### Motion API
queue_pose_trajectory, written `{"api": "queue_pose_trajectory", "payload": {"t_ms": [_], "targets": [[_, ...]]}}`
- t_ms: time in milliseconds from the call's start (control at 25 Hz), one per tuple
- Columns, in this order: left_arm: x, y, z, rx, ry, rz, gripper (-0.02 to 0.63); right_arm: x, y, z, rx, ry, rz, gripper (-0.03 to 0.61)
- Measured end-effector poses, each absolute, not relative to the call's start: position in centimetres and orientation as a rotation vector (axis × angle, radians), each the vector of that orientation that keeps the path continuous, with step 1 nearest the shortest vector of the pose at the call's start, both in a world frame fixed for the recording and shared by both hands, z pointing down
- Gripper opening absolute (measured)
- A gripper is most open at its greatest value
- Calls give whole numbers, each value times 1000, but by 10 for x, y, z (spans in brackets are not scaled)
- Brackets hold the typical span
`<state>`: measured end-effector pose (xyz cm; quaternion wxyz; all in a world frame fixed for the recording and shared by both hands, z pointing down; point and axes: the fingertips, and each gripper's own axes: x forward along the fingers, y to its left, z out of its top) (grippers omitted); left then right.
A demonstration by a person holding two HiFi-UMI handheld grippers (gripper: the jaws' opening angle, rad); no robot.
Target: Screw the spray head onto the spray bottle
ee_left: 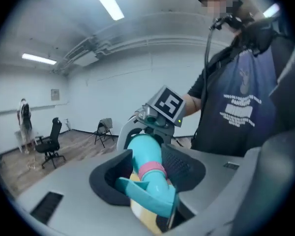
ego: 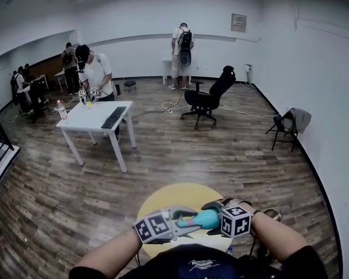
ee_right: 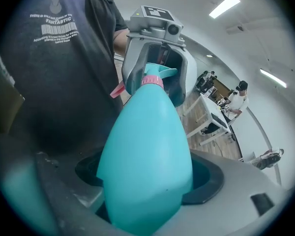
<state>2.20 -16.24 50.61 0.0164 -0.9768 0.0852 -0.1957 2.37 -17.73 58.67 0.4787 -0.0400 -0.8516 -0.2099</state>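
Right gripper [ee_right: 147, 181] jaws pinch the teal, pink-collared spray bottle [ee_right: 146, 141]; left gripper [ee_left: 146, 178] seemingly clamps the spray head [ee_left: 152, 193].

We found the spray bottle [ee_right: 152, 136] to be a smooth teal teardrop, wide at the base and tapering to a narrow neck. It lay almost level in front of us. Its broad base sat clamped between the jaws of the right gripper [ee_right: 148, 183]. The spray head [ee_left: 148, 194], teal with a pink collar [ee_left: 152, 169] and a yellowish part beneath, sat on the neck, pinched by the left gripper [ee_left: 148, 177]. How far it was threaded we could not tell.
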Motion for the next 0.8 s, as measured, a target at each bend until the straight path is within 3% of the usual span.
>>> {"api": "queue_pose_trajectory", "payload": {"t_ms": [80,200,360,480,640,720,800], "targets": [[14,-174,499,-3179,384,-477,233,25,-179,586,-77,-2099,-482,431],[-27,-190,485,-3337,579,-196,332,44,-188,591,5,-2118,-414,431],[-100,-202,484,-3464,810,58,357,91,-202,599,137,-2128,-303,432],[-90,-197,490,-3443,754,-97,357,93,-202,595,146,-2103,-346,432],[-11,-183,509,-3316,444,-455,370,37,-196,581,57,-2060,-536,433],[13,-178,518,-3247,385,-598,263,26,-198,583,32,-2030,-594,433],[15,-174,523,-3231,367,-669,232,26,-193,586,7,-2048,-571,430]]}}
